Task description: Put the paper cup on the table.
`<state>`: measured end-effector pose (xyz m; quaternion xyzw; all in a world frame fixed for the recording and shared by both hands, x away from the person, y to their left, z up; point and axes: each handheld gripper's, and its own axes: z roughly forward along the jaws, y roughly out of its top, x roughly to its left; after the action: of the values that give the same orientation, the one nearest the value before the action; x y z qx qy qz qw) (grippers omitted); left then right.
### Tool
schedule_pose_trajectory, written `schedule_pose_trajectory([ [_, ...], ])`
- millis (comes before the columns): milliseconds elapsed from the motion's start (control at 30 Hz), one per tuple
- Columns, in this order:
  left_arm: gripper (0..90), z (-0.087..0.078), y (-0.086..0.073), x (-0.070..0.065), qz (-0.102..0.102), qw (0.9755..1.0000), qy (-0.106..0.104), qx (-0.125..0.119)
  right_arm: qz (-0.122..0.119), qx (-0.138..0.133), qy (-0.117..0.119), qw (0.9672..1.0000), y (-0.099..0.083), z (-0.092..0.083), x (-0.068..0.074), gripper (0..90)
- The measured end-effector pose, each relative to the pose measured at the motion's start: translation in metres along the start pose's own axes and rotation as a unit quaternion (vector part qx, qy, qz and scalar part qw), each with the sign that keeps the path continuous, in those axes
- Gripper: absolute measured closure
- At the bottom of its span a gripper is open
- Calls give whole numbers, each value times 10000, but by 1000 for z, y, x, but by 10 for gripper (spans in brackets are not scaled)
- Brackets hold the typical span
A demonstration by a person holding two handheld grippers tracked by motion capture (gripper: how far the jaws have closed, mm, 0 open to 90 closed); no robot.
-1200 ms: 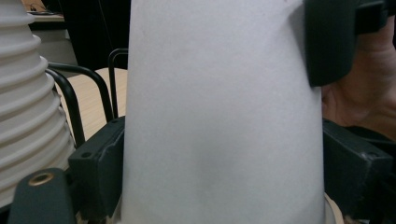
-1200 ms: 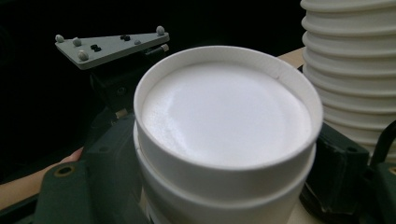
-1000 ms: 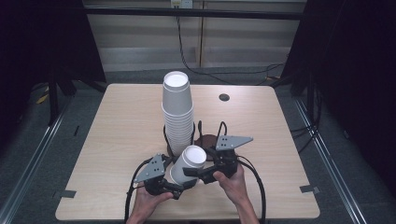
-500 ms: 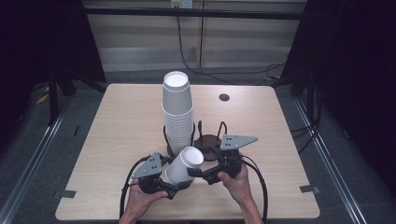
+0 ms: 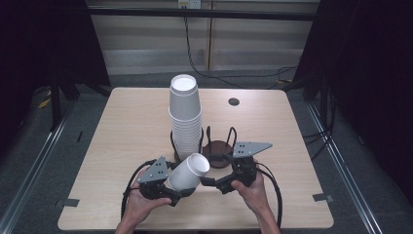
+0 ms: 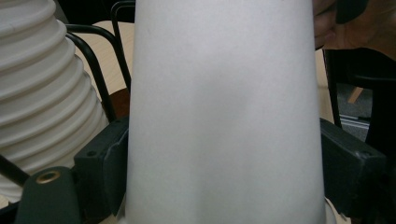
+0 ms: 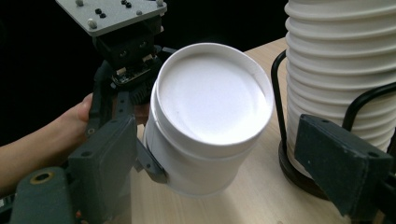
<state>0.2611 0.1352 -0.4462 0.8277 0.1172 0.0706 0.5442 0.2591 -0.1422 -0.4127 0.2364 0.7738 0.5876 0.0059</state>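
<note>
Pale wood table (image 5: 122, 141); left gripper (image 5: 168, 187) fingers clamping unmarked white cup (image 5: 189, 171), right gripper (image 5: 207, 182) fingers spread

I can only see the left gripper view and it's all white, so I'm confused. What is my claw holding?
Observer: The high view shows your left claw gripping one white paper cup, tipped over above the table.
Operator: Which end points away from me?
Observer: The closed bottom. The right gripper view looks straight at it.
Operator: Is the other claw grabbing it too?
Observer: No. The right claw is open, with its jaws apart on either side of that end.
</note>
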Motion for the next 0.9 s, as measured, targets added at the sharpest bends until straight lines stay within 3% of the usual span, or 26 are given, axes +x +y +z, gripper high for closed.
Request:
schedule_pose_trajectory([
  [267, 161, 3, 4, 1, 114, 9994, -119, 314, -116, 192, -5, 9997, 0, -2, 0, 129],
  [300, 161, 4, 5, 1, 178, 9988, -107, 443, -123, 234, -41, 9996, 0, -3, 0, 129],
  [467, 161, 5, 4, 2, 146, 9980, -125, 602, -209, 404, -30, 9990, 1, -5, 0, 129],
  [500, 162, 4, 5, 3, 228, 9972, -118, 699, -202, 475, -47, 9987, 1, -5, 0, 129],
  [900, 162, 3, 11, 3, 366, 9928, -156, 1133, -332, 1167, -122, 9925, 0, 0, -2, 131],
])
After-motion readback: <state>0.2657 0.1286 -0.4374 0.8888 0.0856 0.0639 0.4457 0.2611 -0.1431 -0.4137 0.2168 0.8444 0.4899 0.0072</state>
